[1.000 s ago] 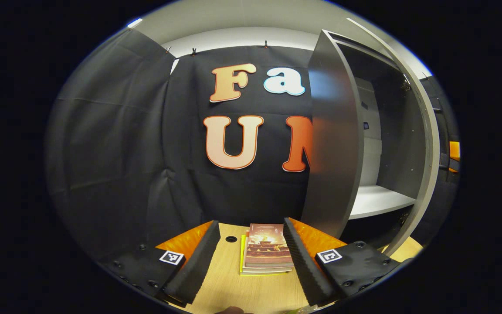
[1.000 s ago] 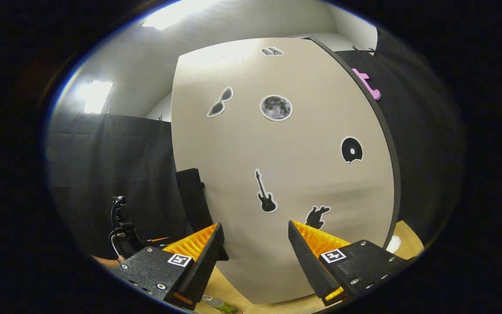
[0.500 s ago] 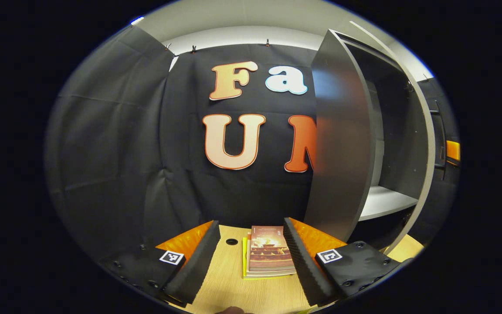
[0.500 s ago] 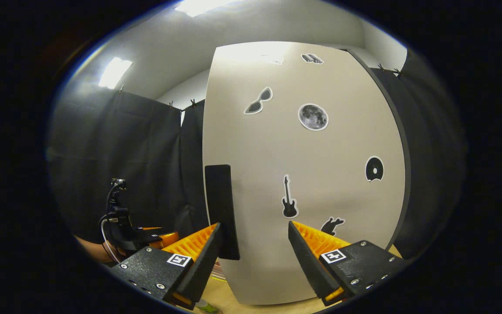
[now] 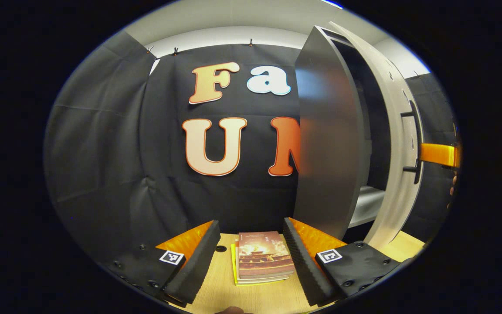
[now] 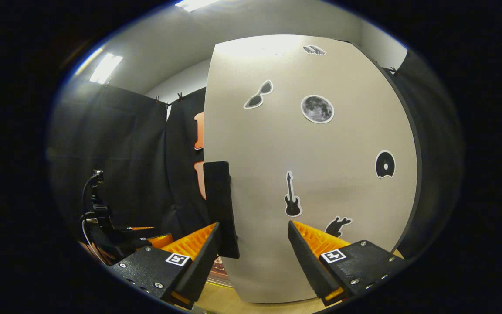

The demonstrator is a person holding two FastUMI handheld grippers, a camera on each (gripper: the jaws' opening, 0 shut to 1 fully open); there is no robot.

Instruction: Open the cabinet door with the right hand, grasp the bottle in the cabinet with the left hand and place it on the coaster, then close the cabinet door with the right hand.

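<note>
In the left gripper view, the grey cabinet (image 5: 329, 144) stands at the right with its pale door (image 5: 397, 183) swung nearly to it, leaving a narrow gap onto a white shelf (image 5: 364, 205). The door's black handle (image 5: 412, 144) faces away, and part of my right gripper (image 5: 438, 155) pokes in beside it. My left gripper (image 5: 249, 266) is open low over the wooden table. In the right gripper view, the door's stickered front (image 6: 320, 183) stands close ahead. My right gripper (image 6: 253, 257) is open, with the handle (image 6: 220, 209) just above its left finger. I cannot tell whether it touches the door.
A small stack of books (image 5: 262, 257) lies on the wooden table (image 5: 225, 292) between my left gripper's fingers. Black cloth walls close the booth behind and to the left. My left gripper (image 6: 103, 231), with its cable, appears far left in the right gripper view.
The door has swung further toward the cabinet, narrowing the gap onto the shelf. My right gripper has followed it. The left gripper has shifted slightly to the right and stays open.
</note>
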